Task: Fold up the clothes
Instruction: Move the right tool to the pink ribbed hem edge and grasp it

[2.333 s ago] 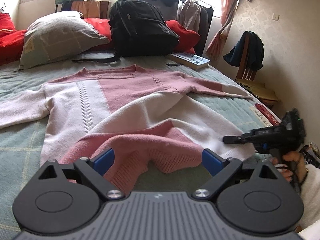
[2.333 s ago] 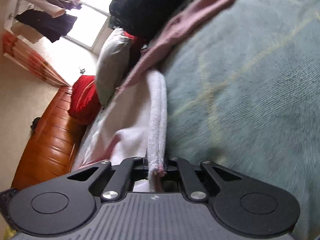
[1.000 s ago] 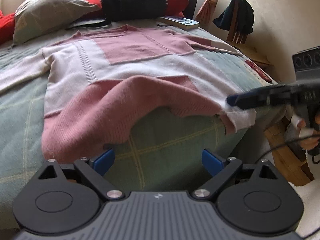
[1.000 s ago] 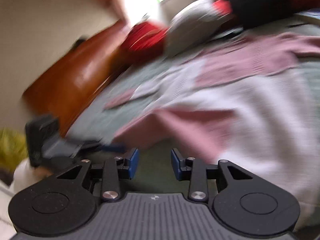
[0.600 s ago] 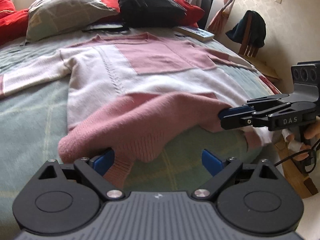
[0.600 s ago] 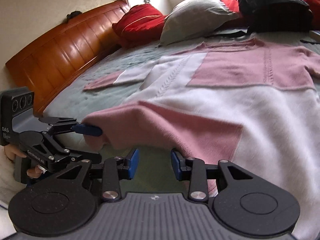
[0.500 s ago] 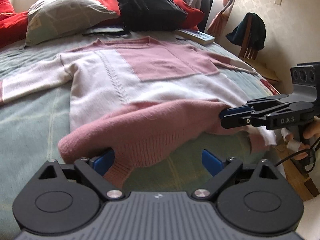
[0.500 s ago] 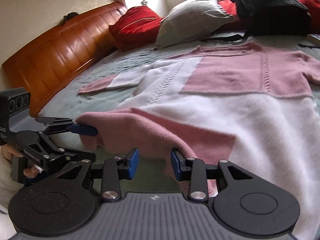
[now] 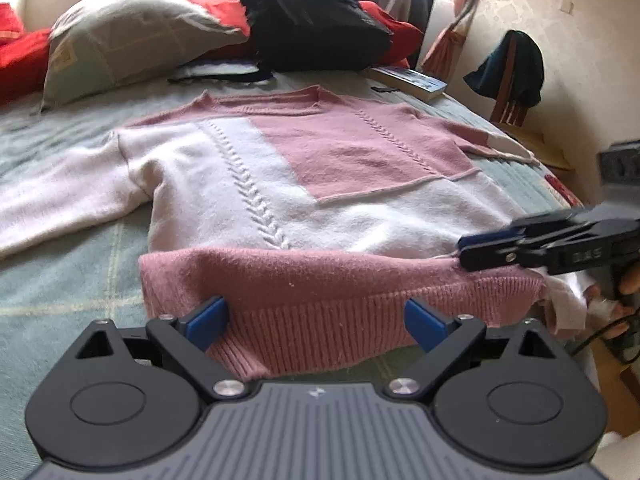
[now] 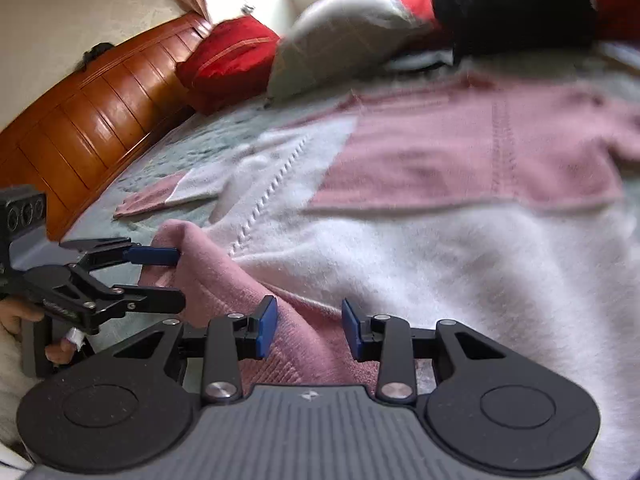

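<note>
A pink and white knitted sweater (image 9: 320, 184) lies face up on the green bed (image 9: 60, 280), its neck toward the pillows. Its pink ribbed hem (image 9: 320, 296) is lifted and turned back in a straight band across the near edge. My left gripper (image 9: 316, 322) is open wide, with the hem's left part lying between its blue pads. My right gripper (image 10: 308, 328) is open with a narrower gap, and the hem's right part runs between its pads. The right gripper (image 9: 468, 250) shows at the hem's right corner, the left gripper (image 10: 164, 278) at its left corner.
A grey pillow (image 9: 132, 36), a black backpack (image 9: 312, 20) and red cushions (image 10: 232, 56) line the bed's head. A book (image 9: 412, 78) lies at the far right. A wooden bed board (image 10: 80, 120) runs along the left, and a chair with dark clothes (image 9: 516, 76) stands by the right wall.
Both grippers have moved forward over the bed. The sagging pink hem has been carried up and now stretches straight between them, further over the white part. The jaw gaps look unchanged.
</note>
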### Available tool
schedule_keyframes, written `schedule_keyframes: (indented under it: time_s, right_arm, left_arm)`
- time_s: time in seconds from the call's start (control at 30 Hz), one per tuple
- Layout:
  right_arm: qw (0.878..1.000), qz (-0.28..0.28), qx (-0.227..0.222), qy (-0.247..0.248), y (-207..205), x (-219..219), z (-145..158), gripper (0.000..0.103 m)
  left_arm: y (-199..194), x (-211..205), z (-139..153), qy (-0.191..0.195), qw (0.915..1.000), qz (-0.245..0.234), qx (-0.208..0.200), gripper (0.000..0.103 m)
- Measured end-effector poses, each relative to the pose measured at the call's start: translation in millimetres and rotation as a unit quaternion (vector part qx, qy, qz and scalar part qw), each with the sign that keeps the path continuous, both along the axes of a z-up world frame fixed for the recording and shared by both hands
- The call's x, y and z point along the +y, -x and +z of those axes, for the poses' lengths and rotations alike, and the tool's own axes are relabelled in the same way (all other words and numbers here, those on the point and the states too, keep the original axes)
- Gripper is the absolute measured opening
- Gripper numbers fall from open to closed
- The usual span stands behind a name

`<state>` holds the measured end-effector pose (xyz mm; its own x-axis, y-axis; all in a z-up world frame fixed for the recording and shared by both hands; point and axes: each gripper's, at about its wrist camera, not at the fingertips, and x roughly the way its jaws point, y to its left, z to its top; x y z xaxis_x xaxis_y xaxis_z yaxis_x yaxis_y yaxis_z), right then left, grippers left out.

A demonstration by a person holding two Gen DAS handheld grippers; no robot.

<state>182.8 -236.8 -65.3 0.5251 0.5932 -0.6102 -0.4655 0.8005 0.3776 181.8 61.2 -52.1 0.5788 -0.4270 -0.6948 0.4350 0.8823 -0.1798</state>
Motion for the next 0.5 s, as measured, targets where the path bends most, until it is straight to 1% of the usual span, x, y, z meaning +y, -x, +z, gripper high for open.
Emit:
schedule_keyframes:
  time_s: [0.03, 0.07, 0.13, 0.2, 0.27, 0.33, 0.4, 0.5]
  right_arm:
    - [1.000, 0.008, -0.022, 0.021, 10, 3, 7, 0.045]
    - [0.998, 0.016, -0.045, 0.042, 20, 6, 13, 0.054]
    - [0.992, 0.032, -0.089, 0.084, 39, 12, 26, 0.064]
    - [0.980, 0.055, -0.128, 0.142, 60, 23, 30, 0.065]
    - [0.965, 0.077, -0.156, 0.198, 78, 36, 26, 0.065]
    - [0.948, 0.091, -0.179, 0.245, 91, 50, 17, 0.065]
    - [0.935, 0.095, -0.192, 0.282, 93, 63, 7, 0.065]
    - [0.906, 0.096, -0.225, 0.347, 95, 80, -8, 0.065]
  left_arm:
    - [3, -1, 2, -0.006, 1.0000, -0.002, -0.005, 0.095]
    - [7, -2, 5, -0.014, 0.9998, -0.003, -0.012, 0.095]
    - [15, -4, 10, -0.030, 0.9992, -0.006, -0.026, 0.095]
    - [26, -7, 16, -0.053, 0.9975, -0.009, -0.045, 0.095]
    - [37, -12, 19, -0.076, 0.9952, -0.015, -0.061, 0.095]
    - [48, -19, 22, -0.103, 0.9910, -0.027, -0.081, 0.095]
    - [56, -25, 23, -0.119, 0.9880, -0.037, -0.091, 0.095]
    - [66, -32, 24, -0.128, 0.9857, -0.052, -0.097, 0.095]
